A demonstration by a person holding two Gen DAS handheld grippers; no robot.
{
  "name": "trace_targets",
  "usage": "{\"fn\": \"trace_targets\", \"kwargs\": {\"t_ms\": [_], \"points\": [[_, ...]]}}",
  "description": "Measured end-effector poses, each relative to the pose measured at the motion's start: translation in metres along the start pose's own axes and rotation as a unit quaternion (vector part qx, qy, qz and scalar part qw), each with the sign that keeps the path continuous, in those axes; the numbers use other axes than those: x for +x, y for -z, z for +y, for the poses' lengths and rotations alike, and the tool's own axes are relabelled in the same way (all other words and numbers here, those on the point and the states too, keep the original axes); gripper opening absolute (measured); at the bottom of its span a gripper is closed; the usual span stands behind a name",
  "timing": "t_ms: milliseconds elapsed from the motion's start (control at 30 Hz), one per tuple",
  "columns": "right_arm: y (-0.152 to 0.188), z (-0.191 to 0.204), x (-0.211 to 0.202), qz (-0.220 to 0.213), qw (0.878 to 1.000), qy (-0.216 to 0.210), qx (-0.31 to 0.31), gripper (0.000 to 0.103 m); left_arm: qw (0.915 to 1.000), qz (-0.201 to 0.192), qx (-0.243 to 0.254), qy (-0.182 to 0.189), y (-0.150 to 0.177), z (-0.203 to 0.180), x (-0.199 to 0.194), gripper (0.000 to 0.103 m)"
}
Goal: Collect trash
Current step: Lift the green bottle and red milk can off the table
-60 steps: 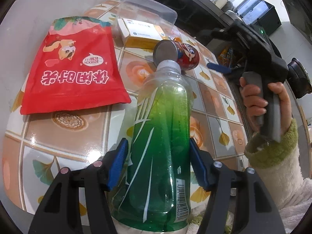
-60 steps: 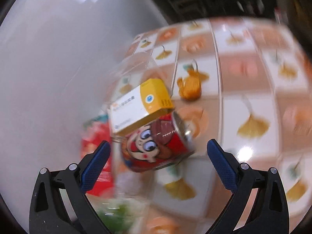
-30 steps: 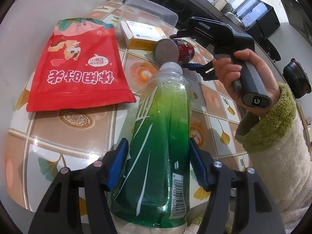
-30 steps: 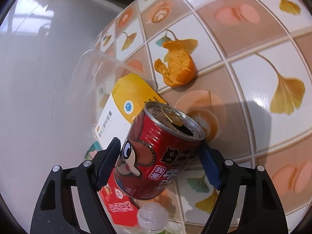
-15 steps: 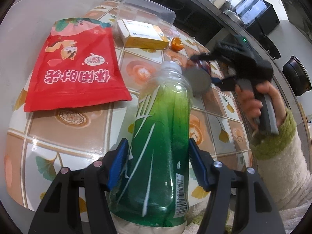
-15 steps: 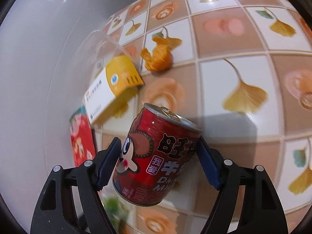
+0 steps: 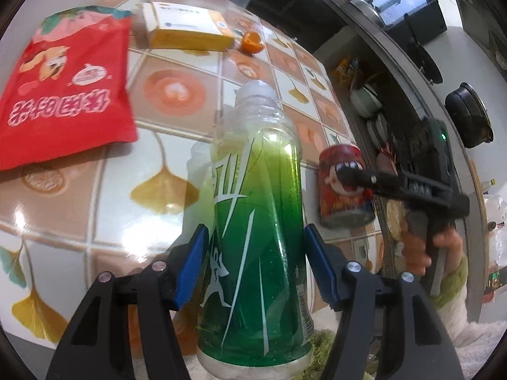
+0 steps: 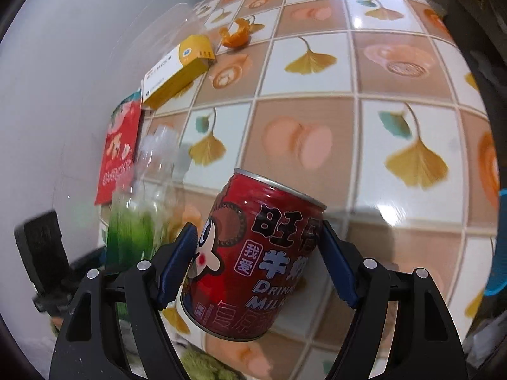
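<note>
My bottle [image 7: 253, 221]: green w/ white streaks. My can [image 8: 253, 262]: red, cartoon face. Tabletop [image 8: 380, 110]: ginkgo-leaf tiles.

My two wrist cameras look steeply down, close over the leaf-patterned tiled table [image 7: 164, 186]; both share the yellow cardboard box [image 8: 177, 69].

Glossy clear plastic bottle [image 7: 253, 209]; shiny metal can [image 8: 253, 253]; glossy tiled tabletop [image 8: 348, 120]; matt cardboard box [image 8: 177, 69].
</note>
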State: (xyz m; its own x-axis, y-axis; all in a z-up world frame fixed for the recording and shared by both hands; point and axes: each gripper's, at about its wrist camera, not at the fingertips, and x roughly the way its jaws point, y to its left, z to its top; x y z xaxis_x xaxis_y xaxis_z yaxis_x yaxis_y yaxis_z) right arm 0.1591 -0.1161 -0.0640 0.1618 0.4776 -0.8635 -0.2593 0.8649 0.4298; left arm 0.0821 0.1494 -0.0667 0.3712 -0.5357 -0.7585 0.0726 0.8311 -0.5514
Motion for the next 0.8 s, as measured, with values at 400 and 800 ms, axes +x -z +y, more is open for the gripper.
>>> {"fn": "trace_targets", "kwargs": {"t_ms": [400, 800], "points": [[0.022, -0.019, -0.016, -0.045, 0.999, -0.018, 0.019, 0.075, 0.9984, 0.028, 0.036, -0.035, -0.030, -0.022, 0.022, 0.061], [0.034, -0.031, -0.023, -0.068, 0.996, -0.042, 0.041, 0.076, 0.9947, 0.049, 0.062, -0.067, -0.056, -0.033, 0.048, 0.072]]}}
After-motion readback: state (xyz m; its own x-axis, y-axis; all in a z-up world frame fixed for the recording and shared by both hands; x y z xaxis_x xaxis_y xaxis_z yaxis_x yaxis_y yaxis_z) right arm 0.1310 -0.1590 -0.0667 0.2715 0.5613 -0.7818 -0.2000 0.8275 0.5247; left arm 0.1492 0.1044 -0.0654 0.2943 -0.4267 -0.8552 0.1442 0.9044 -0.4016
